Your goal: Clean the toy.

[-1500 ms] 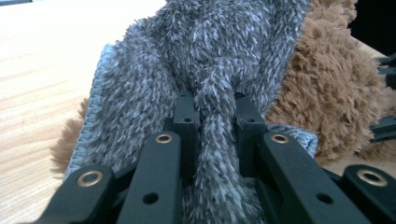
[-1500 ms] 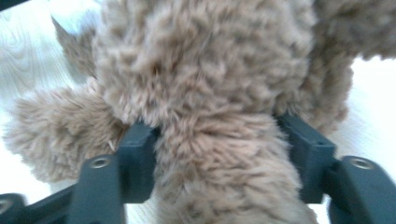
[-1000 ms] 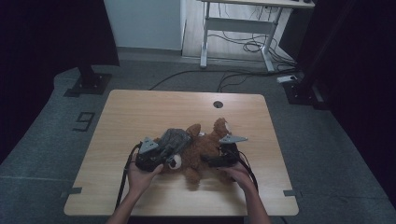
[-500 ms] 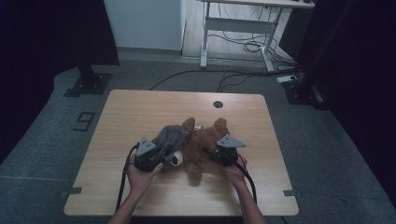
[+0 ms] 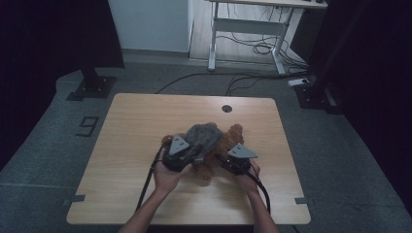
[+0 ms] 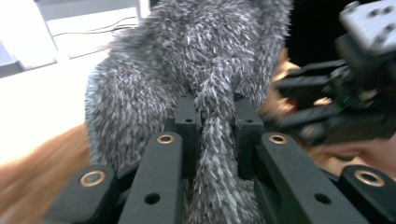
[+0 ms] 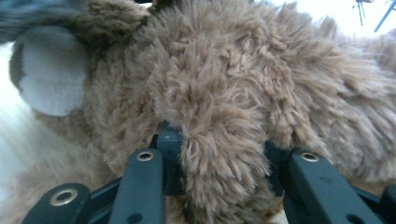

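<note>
With the left gripper [image 6: 212,140] clenched on the grey furry garment [image 5: 204,136] and the right gripper [image 7: 219,163], its jaws having just been closing, grasping the brown teddy bear [image 5: 228,141] at mid-table [image 5: 145,116], the dressing step looked underway, next needing the garment drawn across the bear.

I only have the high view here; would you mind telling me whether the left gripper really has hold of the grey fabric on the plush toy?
Observer: Yes. In the left gripper view the left gripper is shut on a pinched fold of the grey furry garment.
Operator: Thank you. And is the right gripper gripping anything?
Observer: The right gripper has a thick tuft of the brown plush toy between its jaws, which have just been closing and now press into the fur.
Operator: Is any other part of the toy visible there?
Observer: A white patch shows at the upper left of the right gripper view.
</note>
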